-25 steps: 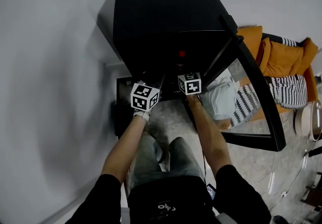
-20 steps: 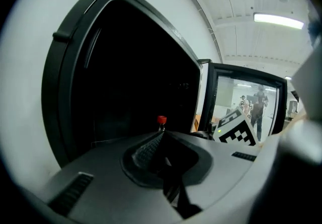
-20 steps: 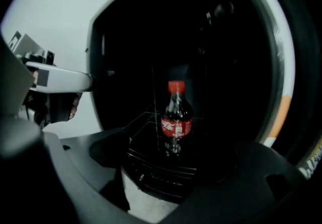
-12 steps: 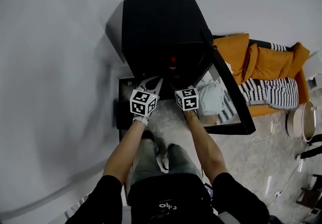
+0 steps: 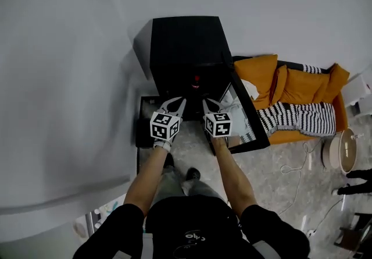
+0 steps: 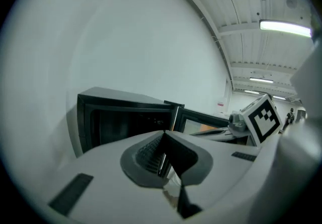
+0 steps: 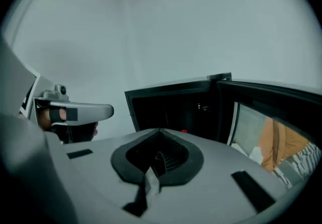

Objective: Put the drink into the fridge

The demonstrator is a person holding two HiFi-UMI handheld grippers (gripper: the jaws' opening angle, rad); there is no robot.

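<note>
Both tongs have backed away from the open fridge (image 5: 185,39).
Left gripper (image 5: 176,102) and right gripper (image 5: 208,102) are pinched closed, empty; the red drink (image 5: 196,82) sits inside, ahead between them, apart.

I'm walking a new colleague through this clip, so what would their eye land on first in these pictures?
The black fridge against the pale wall dominates the middle, its glass door swung open to the right. Beside it on the right sits a bright orange sofa with striped fabric. In front, the left gripper and right gripper point at the opening, both empty, the right's jaws closing together.
</note>
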